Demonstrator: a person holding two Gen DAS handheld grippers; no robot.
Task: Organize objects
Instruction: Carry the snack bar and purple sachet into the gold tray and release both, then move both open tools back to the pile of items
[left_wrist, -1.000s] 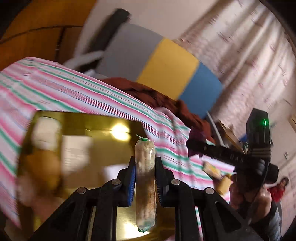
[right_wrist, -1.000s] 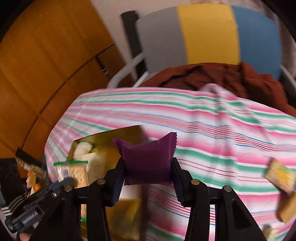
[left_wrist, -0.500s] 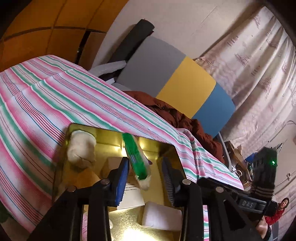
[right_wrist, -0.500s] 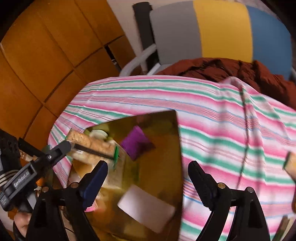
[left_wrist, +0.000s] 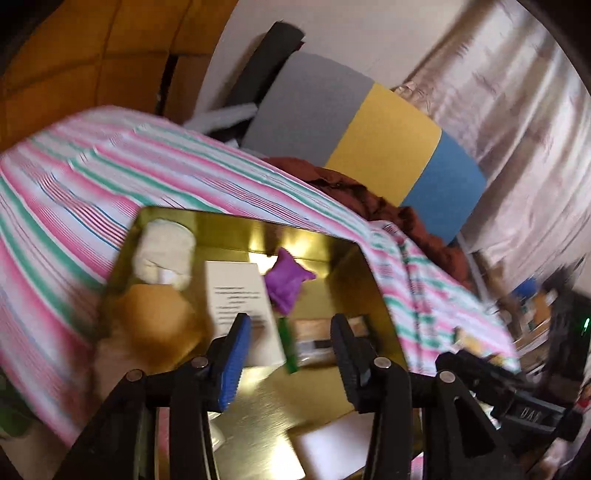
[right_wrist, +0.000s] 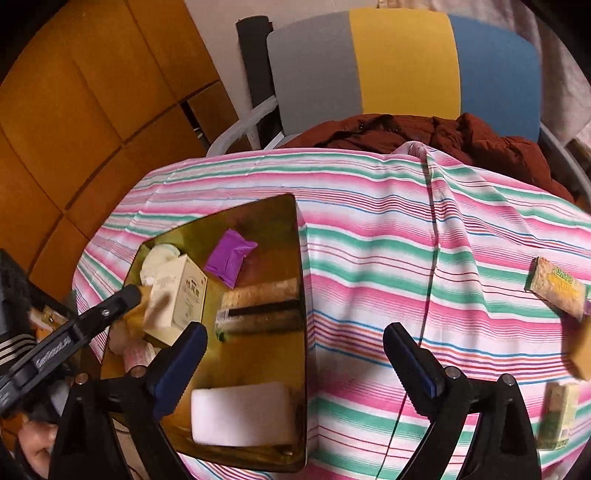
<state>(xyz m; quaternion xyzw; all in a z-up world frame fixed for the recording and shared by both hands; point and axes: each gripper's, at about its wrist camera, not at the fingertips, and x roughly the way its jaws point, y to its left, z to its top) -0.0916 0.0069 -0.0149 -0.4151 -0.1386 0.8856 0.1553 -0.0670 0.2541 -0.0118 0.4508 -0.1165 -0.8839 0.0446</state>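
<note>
Right wrist view is filled by a gold tray set on a striped cloth, and every place below is given relative to that tray. At its left edge the left gripper is seen reaching in; in its own view its jaws stand wide apart over the tray with nothing held between them. Inside the tray, at the far left corner, a cream roll is seen, with a cream box leaning just in front of it. Toward the far middle a purple packet is laid flat on the tray floor, and just in front of it a cracker pack with a green end is laid crosswise, touching the right wall. A white block is seen at the near end of the tray. Above the near right edge the right gripper is held, its jaws spread wide and empty. Well to the right of the tray, on the cloth, a yellow-green packet and a smaller blurred pack are seen. Beyond the tray's far side a dark red garment is heaped before a grey, yellow and blue chair back.
</note>
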